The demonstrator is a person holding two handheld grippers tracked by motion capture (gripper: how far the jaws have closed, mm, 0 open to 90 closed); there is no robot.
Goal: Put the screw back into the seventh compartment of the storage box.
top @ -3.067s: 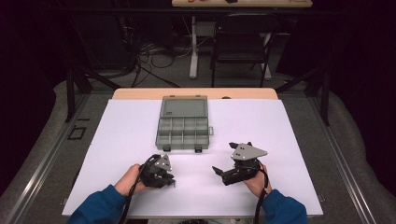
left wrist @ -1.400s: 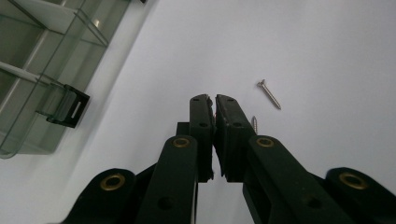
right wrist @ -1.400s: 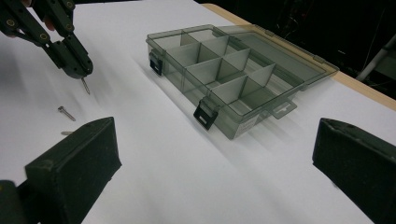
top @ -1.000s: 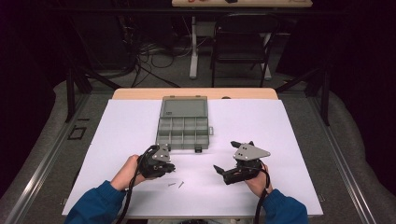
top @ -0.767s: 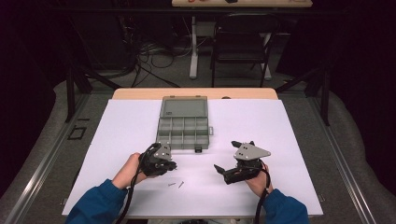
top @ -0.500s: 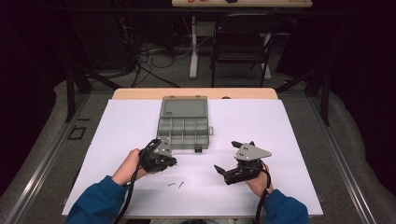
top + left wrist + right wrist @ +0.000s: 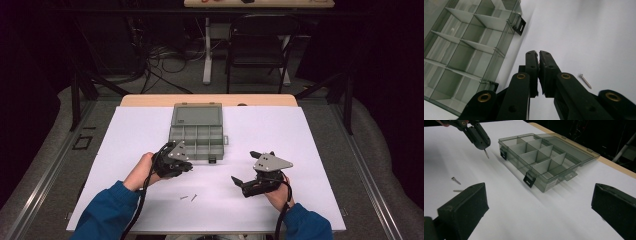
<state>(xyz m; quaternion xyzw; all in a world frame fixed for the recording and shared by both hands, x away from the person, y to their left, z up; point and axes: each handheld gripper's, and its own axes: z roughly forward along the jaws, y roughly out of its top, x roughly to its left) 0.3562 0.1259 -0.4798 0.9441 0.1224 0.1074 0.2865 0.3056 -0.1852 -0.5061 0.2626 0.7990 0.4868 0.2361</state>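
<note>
Smoke-grey clear plastic makes up the compartment box [image 7: 196,136] that sits toward the far edge of the white-covered table [image 7: 320,145], its lid thrown back flat and every cell we can see standing empty. We hold the left gripper [image 7: 186,167] just off the box's near edge, its jaws pressed together on a small screw [image 7: 486,153], which in the right gripper view hangs point-down from the pinched tips above the sheet, close to the box's near-left corner but not yet over any cell. In the left gripper view the pads meet with only a sliver of metal between them. Two more screws [image 7: 188,197] lie loose on the sheet toward the near edge, between our two hands and well apart from the box. Our right gripper [image 7: 241,182] rests low over the near right part of the table with its jaws spread wide and nothing between them. By our reckoning the sorting has barely begun: one screw is lifted and on its way, none has been dropped into a compartment, and the pair on the sheet is left to fetch afterwards.
</note>
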